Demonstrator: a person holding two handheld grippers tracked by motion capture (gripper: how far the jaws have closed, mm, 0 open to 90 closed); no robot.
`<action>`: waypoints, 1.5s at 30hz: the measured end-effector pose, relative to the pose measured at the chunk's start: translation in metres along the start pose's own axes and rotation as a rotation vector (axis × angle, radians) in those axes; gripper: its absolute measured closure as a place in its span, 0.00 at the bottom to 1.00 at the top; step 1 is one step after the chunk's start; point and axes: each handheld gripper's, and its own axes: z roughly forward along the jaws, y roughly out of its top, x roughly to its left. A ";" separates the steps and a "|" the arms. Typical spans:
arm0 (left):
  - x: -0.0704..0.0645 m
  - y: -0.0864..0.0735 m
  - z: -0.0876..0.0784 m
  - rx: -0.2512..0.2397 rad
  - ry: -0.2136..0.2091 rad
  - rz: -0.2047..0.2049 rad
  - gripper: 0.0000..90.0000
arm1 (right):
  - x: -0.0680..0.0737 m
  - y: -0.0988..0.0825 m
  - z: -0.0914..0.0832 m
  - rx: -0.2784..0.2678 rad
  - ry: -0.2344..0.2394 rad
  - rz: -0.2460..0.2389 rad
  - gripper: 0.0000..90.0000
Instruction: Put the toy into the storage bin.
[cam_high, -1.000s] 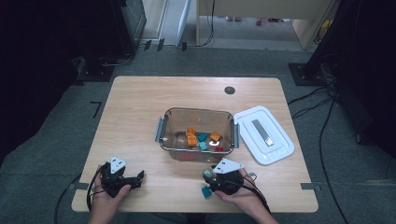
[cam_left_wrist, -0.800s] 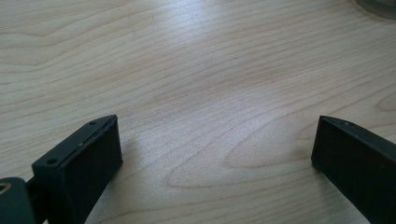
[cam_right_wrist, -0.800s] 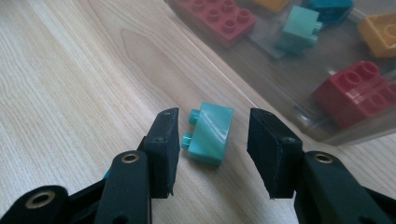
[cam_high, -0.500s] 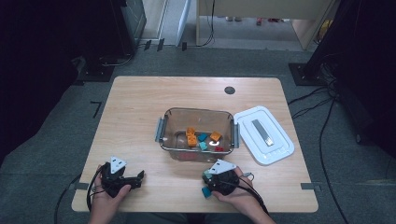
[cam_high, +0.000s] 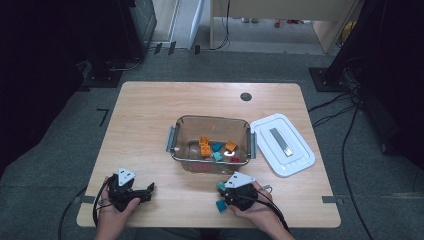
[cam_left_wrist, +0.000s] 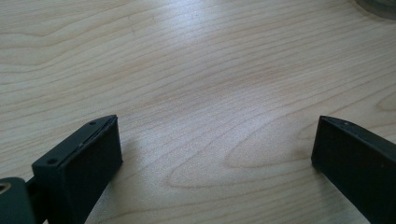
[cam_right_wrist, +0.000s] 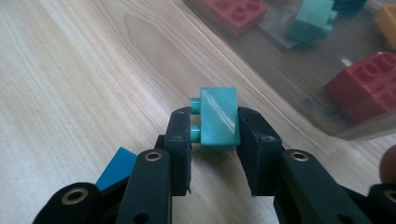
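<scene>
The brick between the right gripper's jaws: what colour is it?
Teal. The brick, clamped in the right gripper, shows best in the right gripper view.

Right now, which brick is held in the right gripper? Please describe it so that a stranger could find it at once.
Start at the clear plastic box in the middle of the table. Just in front of it sits the right gripper, its jaws, which have just been closing, clamped on the teal brick. Unlike the teal bricks inside the box, this one is outside.

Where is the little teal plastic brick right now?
The small teal plastic brick sits pinched between the right gripper's black fingers, near the table's front edge, just in front of the clear plastic bin of bricks.
</scene>
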 end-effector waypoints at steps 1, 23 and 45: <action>0.000 0.000 0.000 0.000 0.000 0.000 0.02 | 0.000 0.000 -0.002 -0.006 0.004 0.003 0.75; 0.000 0.000 0.000 0.000 0.000 0.000 0.02 | -0.020 0.004 -0.080 -0.118 0.018 0.018 0.76; 0.000 0.000 0.000 0.000 0.000 0.000 0.02 | -0.044 0.043 -0.126 -0.192 0.012 0.016 0.75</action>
